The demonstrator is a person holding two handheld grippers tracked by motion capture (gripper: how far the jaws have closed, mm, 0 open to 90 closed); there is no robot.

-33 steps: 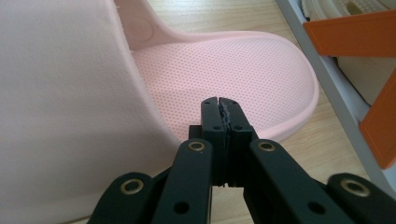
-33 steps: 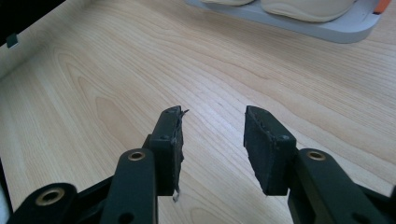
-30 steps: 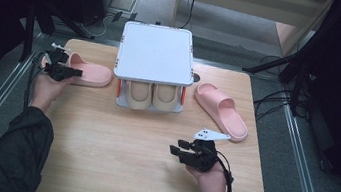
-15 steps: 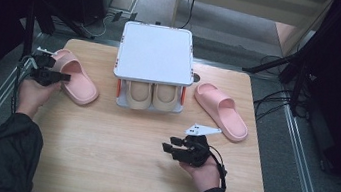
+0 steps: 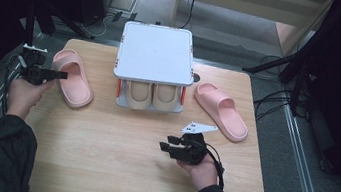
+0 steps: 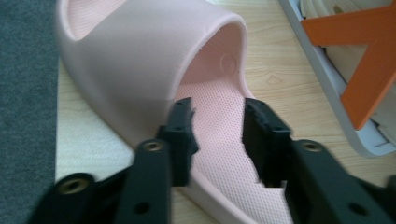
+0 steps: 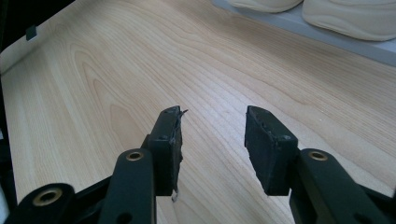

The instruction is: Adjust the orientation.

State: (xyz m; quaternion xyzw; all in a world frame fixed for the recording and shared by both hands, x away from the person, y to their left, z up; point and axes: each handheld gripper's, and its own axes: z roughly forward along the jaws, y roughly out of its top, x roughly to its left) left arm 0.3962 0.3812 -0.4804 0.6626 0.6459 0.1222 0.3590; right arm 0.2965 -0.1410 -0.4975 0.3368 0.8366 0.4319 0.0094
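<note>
At left of the high view, the left gripper (image 5: 60,75), jaws apart and empty, hovers beside the left pink slipper (image 5: 74,78), apparently lining up a grasp; closing on its strap comes next. The right gripper (image 5: 165,147), also apart, idles lower centre.

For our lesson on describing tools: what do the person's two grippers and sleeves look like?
Both grippers are black. The left gripper and right gripper each have two blocky black jaws with worn pads on black arms carrying brass-coloured rivets. A grey three-cornered plate tops the right one. Black cables trail from both. The person wears dark sleeves.
</note>
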